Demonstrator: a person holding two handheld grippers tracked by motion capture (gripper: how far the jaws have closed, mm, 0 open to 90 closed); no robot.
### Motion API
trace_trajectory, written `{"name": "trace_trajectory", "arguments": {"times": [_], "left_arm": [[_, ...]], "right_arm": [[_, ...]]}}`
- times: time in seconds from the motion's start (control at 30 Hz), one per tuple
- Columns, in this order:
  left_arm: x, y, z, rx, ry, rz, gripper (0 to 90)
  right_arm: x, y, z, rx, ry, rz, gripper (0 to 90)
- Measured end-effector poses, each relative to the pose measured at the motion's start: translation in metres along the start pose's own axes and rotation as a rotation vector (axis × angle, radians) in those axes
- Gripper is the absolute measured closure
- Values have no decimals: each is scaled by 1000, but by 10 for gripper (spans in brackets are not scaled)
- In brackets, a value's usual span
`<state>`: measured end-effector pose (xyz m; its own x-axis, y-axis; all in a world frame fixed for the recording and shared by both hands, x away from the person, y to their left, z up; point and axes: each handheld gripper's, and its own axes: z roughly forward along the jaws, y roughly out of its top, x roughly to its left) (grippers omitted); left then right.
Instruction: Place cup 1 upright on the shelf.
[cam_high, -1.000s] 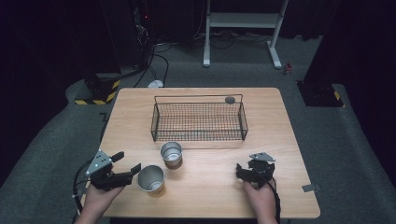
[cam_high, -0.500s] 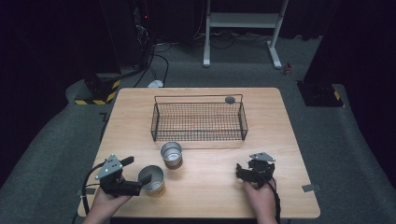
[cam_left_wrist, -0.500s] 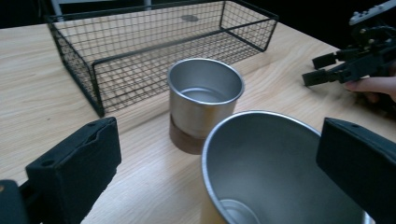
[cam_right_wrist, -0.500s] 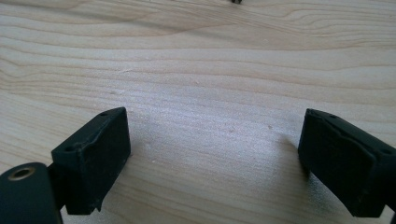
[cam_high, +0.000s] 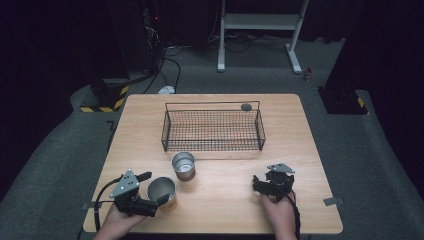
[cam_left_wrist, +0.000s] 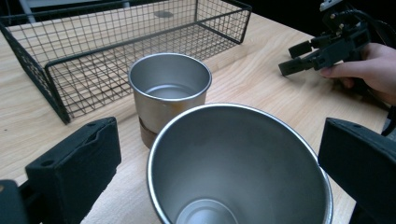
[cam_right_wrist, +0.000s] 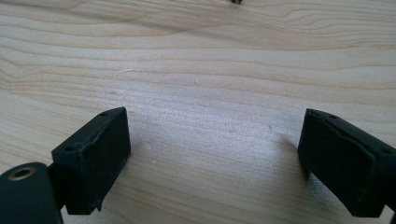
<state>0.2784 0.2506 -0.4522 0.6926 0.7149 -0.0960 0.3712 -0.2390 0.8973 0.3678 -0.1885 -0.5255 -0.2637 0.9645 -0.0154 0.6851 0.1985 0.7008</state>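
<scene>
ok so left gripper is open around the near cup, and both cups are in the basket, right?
Not quite. The left gripper is open around the near cup, but neither cup is in the basket; the high view shows both, the far cup too, on the table before it.

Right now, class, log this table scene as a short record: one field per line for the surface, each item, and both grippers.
surface: wooden table
near cup: steel, upright, between the open jaws of the left gripper; contact unclear
far cup: steel, upright, empty, just in front of the basket
wire basket: black, empty
small dark disc: on the table behind the basket
right gripper: open, holding nothing, low over bare wood
</scene>
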Motion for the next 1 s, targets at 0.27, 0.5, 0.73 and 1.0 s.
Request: {"name": "trace_trajectory", "arguments": {"times": [0.27, 0.5, 0.73, 1.0], "left_arm": [[0, -2, 3, 0, -21, 0, 0], [-3, -1, 0, -22, -30, 2, 0], [-6, -4, 3, -8, -37, 17, 0], [-8, -10, 8, 20, -31, 34, 0]], "right_arm": [[0, 0, 0, 0, 0, 0, 92], [0, 0, 0, 0, 0, 0, 92], [0, 0, 0, 0, 0, 0, 92], [0, 0, 0, 0, 0, 0, 92]]}}
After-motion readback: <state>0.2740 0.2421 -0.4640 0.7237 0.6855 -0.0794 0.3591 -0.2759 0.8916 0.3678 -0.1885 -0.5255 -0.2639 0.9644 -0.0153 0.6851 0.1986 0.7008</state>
